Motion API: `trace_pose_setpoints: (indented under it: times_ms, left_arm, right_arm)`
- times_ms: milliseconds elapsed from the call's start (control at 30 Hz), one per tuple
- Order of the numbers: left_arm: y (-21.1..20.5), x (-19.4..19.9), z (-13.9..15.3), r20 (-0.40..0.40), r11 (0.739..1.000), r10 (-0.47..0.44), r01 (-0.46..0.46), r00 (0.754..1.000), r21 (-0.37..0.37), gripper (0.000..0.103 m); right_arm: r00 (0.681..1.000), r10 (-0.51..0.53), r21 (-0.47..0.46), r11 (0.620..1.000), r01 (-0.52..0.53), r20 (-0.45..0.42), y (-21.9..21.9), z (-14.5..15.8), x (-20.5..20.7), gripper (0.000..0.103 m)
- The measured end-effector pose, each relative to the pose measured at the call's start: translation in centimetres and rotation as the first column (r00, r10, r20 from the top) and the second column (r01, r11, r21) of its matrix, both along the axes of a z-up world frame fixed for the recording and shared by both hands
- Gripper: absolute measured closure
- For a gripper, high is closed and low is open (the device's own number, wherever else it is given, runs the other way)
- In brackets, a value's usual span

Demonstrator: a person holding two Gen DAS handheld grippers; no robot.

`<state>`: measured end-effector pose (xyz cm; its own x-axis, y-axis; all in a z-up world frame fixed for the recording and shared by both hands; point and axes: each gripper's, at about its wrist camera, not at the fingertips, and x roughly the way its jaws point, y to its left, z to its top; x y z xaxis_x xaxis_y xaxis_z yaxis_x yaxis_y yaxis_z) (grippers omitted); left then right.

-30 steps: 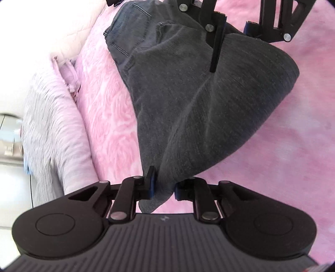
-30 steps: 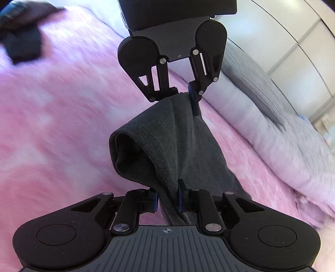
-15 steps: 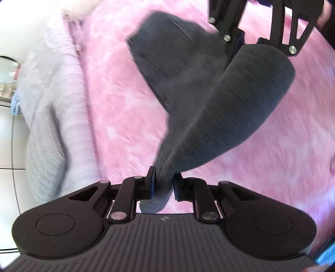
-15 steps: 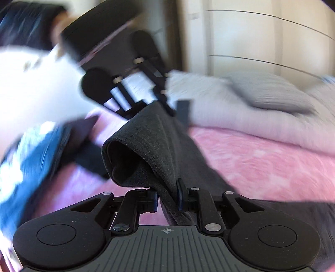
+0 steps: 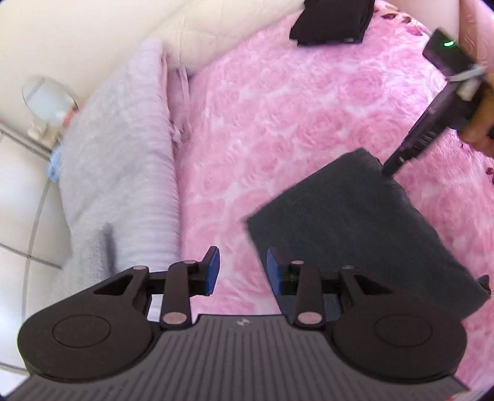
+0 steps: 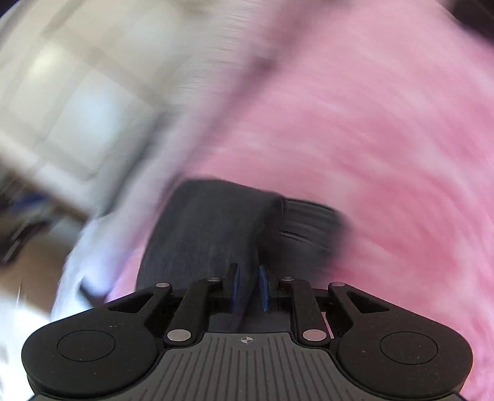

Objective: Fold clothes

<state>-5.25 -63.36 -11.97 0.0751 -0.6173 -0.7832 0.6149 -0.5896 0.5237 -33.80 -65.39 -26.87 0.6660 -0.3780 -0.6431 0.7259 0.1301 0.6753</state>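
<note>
A dark grey garment (image 5: 355,228), folded into a compact slab, is seen lying on the pink rose-textured bedspread (image 5: 278,117), toward the right of the left wrist view. The left gripper (image 5: 243,270) is held above the bedspread with its jaws opening; nothing is found between the blue pads (image 5: 212,271), and only pink fabric is seen through the gap. The garment's near edge is partly hidden behind the left gripper's right-hand finger, so contact there cannot be judged. The right gripper (image 5: 390,165) is seen from the left wrist view coming in from the upper right, held in a person's hand (image 5: 477,123), its tip meeting the far corner of the garment. In the right wrist view, heavily blurred, the right gripper (image 6: 248,288) is noted with its jaws nearly closed, and dark grey cloth (image 6: 216,228) is pinched between the narrow blue pads (image 6: 263,287); the garment is bunched just ahead of the fingers, over the pink bedspread (image 6: 386,138). A pale lilac striped pillow (image 5: 123,160) is recorded along the left edge of the bed, beside a cream quilted headboard (image 5: 123,34). A separate black folded item (image 5: 332,21) is seen at the far end of the bedspread, well apart from the grey garment. Other detail in the right wrist view is lost to blur.
</note>
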Motion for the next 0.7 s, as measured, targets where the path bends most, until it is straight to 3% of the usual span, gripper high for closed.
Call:
trace_pose_setpoints:
  times_ms: [67,167,200,233,300,433,567,600,633,700]
  left_arm:
    - [1.2,0.6,-1.5,0.018,0.999,0.013,-0.014,1.000,0.053,0.072]
    - [2.6,2.6,-3.6,-0.014,0.986,0.115,-0.112,0.993,0.125,0.072]
    - [3.0,3.2,-4.2,-0.045,0.977,0.164,-0.157,0.985,0.144,0.072]
    - [3.5,3.7,-4.6,-0.071,0.967,0.212,-0.199,0.975,0.160,0.072]
    - [4.1,4.1,-5.9,-0.102,0.948,0.286,-0.267,0.953,0.171,0.072]
    - [5.4,2.6,-8.4,-0.145,0.926,0.355,-0.326,0.924,0.191,0.068]
    - [6.6,1.7,-10.9,-0.184,0.910,0.388,-0.344,0.903,0.231,0.067]
    - [6.7,1.6,-11.5,-0.189,0.906,0.395,-0.347,0.899,0.242,0.067]
    - [6.8,1.5,-12.1,-0.191,0.901,0.403,-0.352,0.895,0.252,0.067]
    - [6.9,1.3,-12.8,-0.198,0.893,0.418,-0.360,0.887,0.272,0.067]
  right_arm:
    - [0.998,-0.050,0.044,0.998,0.051,-0.024,-0.3,-0.7,-1.1,0.085]
    - [0.998,-0.027,-0.032,0.999,0.026,-0.052,0.1,1.2,-1.7,0.084]
    - [0.998,-0.006,-0.068,0.998,0.002,-0.056,0.4,1.8,-1.8,0.069]
    - [0.999,0.013,-0.101,0.995,-0.018,-0.049,0.5,2.3,-2.0,0.046]
    - [0.999,0.044,-0.145,0.988,-0.048,-0.030,0.2,2.7,-1.6,0.020]
    - [0.997,0.070,-0.160,0.985,-0.071,-0.008,-3.4,1.8,0.7,0.020]
    - [0.991,0.130,-0.148,0.980,-0.135,-0.042,-7.5,-0.6,3.4,0.020]
    - [0.986,0.157,-0.146,0.976,-0.162,-0.049,-8.1,-0.9,4.0,0.027]
    - [0.980,0.184,-0.158,0.968,-0.194,-0.074,-8.4,-0.9,4.7,0.050]
    - [0.959,0.235,-0.164,0.952,-0.260,-0.159,-8.6,-0.6,5.8,0.067]
